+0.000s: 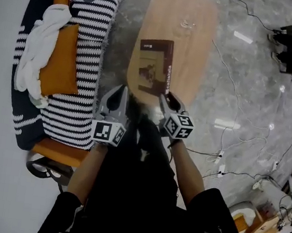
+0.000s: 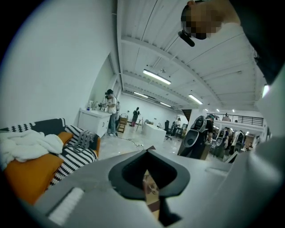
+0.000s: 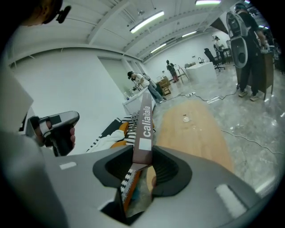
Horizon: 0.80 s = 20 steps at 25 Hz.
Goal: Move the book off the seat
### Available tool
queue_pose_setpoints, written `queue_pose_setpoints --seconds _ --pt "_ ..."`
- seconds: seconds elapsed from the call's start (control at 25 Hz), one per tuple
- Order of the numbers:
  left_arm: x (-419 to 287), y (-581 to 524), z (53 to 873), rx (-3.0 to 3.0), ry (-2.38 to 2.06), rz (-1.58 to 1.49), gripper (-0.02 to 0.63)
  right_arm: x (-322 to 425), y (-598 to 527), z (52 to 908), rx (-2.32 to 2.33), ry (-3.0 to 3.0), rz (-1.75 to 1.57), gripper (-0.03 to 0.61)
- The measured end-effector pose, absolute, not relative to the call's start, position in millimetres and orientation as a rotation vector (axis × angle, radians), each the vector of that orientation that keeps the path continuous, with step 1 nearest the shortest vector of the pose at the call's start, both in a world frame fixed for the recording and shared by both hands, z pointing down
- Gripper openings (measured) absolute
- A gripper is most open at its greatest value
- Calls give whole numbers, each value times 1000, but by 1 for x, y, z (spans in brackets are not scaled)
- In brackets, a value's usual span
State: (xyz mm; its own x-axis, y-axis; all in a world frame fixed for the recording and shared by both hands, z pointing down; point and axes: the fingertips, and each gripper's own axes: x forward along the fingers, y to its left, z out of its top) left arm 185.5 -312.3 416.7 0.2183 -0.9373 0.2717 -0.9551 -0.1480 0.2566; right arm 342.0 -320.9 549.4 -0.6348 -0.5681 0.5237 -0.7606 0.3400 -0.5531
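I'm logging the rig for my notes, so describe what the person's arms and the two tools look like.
Both the left tool and the right tool are grey, with tapering jaws lined by dark pads. Each carries a white cube printed with black square markers. No cables show on them. The person wears black short sleeves.

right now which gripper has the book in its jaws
The right gripper: the book is clamped by its spine between its jaws, over the wooden table. The left gripper tips hold nothing.
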Motion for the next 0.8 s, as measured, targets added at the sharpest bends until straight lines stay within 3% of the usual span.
queue_pose_setpoints --seconds 0.8 --pt "205 -400 582 2163 -1416 220 6 334 -342 727 1332 -2118 1424 147"
